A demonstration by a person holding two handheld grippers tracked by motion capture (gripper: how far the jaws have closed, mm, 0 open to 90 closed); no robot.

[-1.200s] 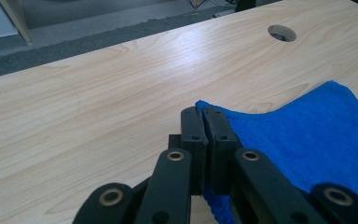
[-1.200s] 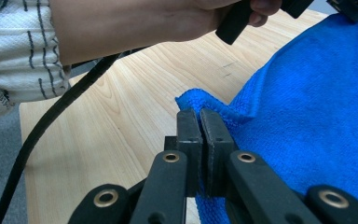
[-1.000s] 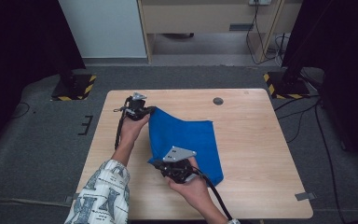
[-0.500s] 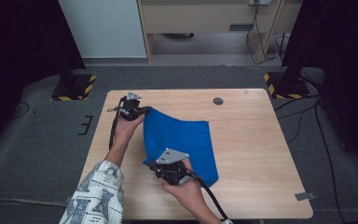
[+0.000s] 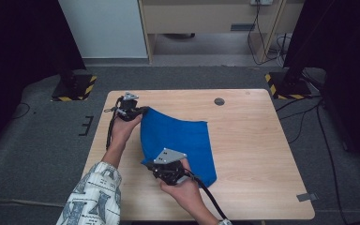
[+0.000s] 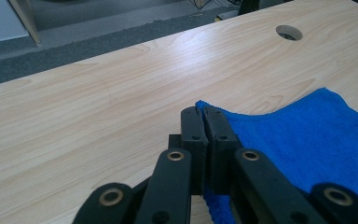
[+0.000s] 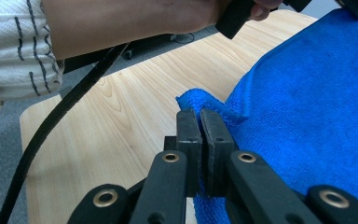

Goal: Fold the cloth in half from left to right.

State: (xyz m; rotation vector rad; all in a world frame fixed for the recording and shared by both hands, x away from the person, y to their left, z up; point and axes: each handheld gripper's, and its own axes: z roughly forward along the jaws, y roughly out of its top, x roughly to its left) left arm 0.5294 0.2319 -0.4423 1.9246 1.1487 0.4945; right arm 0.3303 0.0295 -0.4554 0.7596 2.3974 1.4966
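The cloth (image 5: 180, 140) is plain bright blue, lying near the middle of the pale wood-grain table (image 5: 258, 154). Both grippers, left gripper (image 5: 138, 111) and right gripper (image 5: 155, 168), are black. The sleeve (image 5: 93, 197) is white with dark line patterning.

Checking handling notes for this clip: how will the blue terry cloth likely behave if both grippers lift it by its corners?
The blue terry cloth is probably floppy: it already drapes between the left gripper and the right gripper. It likely sags in the middle and drags on the wooden table. Its fuzzy pile suggests it won't slip from the shut jaws.
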